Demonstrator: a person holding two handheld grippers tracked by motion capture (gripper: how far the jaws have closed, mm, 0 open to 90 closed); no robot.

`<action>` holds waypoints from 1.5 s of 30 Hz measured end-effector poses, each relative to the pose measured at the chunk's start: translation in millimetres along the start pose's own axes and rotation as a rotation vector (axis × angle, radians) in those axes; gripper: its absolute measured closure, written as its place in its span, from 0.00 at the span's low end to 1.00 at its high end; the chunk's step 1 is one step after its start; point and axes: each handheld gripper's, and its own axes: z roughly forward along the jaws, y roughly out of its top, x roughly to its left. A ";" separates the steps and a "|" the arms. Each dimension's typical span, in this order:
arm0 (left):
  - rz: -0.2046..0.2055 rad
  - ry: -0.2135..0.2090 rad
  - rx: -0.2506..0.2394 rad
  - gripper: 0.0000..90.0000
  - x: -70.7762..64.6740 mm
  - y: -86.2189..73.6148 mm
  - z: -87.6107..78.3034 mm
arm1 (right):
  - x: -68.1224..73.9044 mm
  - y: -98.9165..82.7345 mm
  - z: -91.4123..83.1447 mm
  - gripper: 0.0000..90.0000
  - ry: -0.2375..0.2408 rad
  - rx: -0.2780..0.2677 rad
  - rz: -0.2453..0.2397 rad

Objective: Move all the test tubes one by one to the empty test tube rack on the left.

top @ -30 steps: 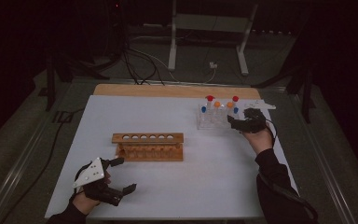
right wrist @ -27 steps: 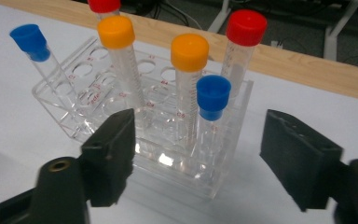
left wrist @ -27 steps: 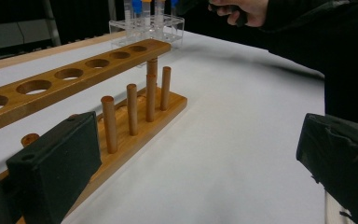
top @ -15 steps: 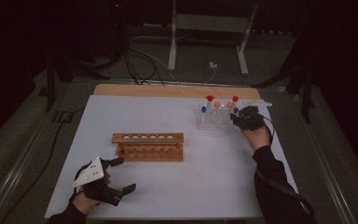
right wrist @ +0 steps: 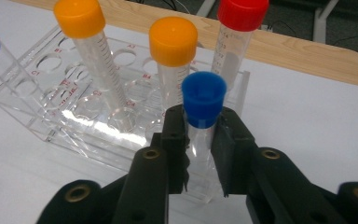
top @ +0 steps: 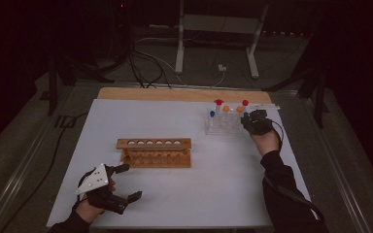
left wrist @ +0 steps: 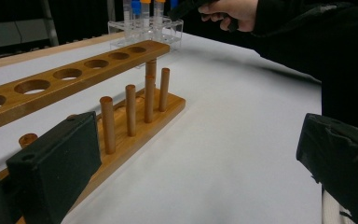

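A clear plastic rack (right wrist: 51, 126) holds several capped tubes at the table's far right (top: 218, 127). My right gripper (right wrist: 200, 135) has just been closing and is shut on the blue-capped tube (right wrist: 203, 100), which stands upright in the rack's near corner. In the high view the right gripper (top: 255, 121) sits at the rack's right end. Two orange-capped tubes (right wrist: 173, 39) and a red-capped tube (right wrist: 242, 11) stand behind. An empty wooden rack (top: 154, 150) lies mid-table. My left gripper (top: 129, 182) rests open near the front left, with the wooden rack (left wrist: 74, 77) just ahead of its jaws.
A white mat (top: 199, 194) covers the table, with a wooden strip (top: 175, 94) along its far edge. Cables and a metal stand (top: 213, 43) lie on the floor beyond. A black cable (top: 291, 194) trails along the right forearm.
The right gripper has edged left against the clear rack and closed its jaws around the blue-capped tube. The left gripper has not moved.
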 end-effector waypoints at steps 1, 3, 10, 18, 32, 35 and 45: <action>-0.001 -0.001 0.000 0.01 0.0 -0.1 0.0 | -0.1 0.1 0.0 0.84 -0.001 0.000 0.000; 0.001 0.000 -0.001 0.01 -0.1 0.1 0.2 | 0.1 0.6 -0.1 0.84 -0.003 0.005 -0.005; -0.002 -0.001 0.001 0.01 0.3 0.0 0.3 | -0.4 4.0 -4.4 0.85 -0.008 -0.005 -0.021; 0.003 0.007 0.007 0.01 -0.3 -0.3 0.7 | -1.0 15.4 -18.6 0.85 -0.008 -0.035 -0.036; 0.002 0.011 0.017 0.01 -0.3 0.1 1.7 | 1.9 36.4 -48.9 0.85 -0.016 -0.088 -0.080; -0.011 0.014 0.024 0.01 0.6 0.1 1.5 | 2.4 37.5 -54.7 0.85 -0.008 -0.095 -0.083; -0.012 0.027 0.037 0.01 -0.2 1.0 3.6 | 19.7 26.3 -71.5 0.85 0.063 -0.099 -0.134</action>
